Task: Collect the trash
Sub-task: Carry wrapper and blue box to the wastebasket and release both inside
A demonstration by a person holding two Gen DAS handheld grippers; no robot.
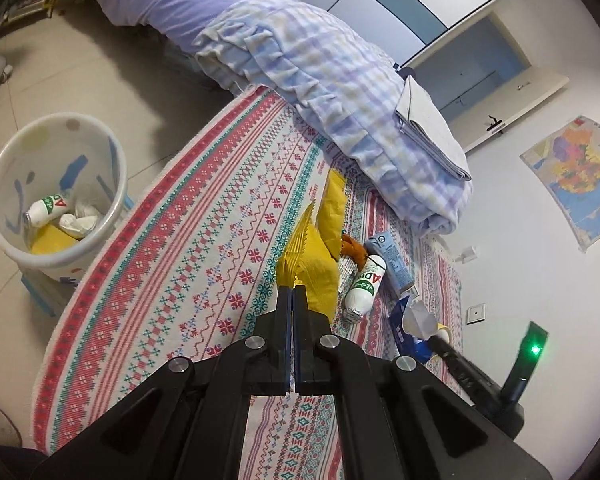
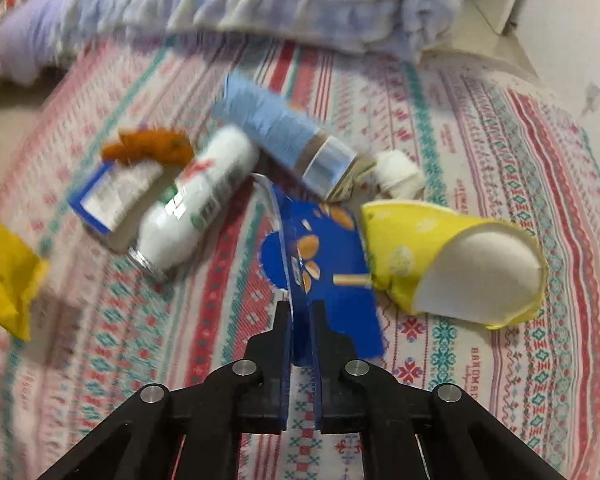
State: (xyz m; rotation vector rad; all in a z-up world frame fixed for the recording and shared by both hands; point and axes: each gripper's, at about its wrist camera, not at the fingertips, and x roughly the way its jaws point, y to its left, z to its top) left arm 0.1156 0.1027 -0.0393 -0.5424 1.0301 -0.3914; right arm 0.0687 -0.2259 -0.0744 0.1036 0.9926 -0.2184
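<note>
In the left wrist view my left gripper [image 1: 293, 286] is shut on the corner of a yellow wrapper [image 1: 316, 252], which hangs above the patterned bedspread [image 1: 204, 240]. A white bin [image 1: 4, 168] stands on the floor to the left, holding a white bottle, tissue and a yellow wrapper. In the right wrist view my right gripper [image 2: 302, 304] is shut on the edge of a blue snack packet [image 2: 332, 264]. Around the packet lie a crushed yellow paper cup [image 2: 452, 264], a white bottle [image 2: 196, 208], a light blue carton [image 2: 276, 132], a small blue-and-white box [image 2: 112, 196] and orange peel [image 2: 152, 146].
A rolled checked blanket [image 1: 340, 92] lies along the far side of the bed, with a folded white cloth [image 1: 428, 132] on top. The wall [image 1: 500, 240] closes the right side and carries a map [image 1: 580, 172]. Tiled floor [image 1: 80, 72] surrounds the bin.
</note>
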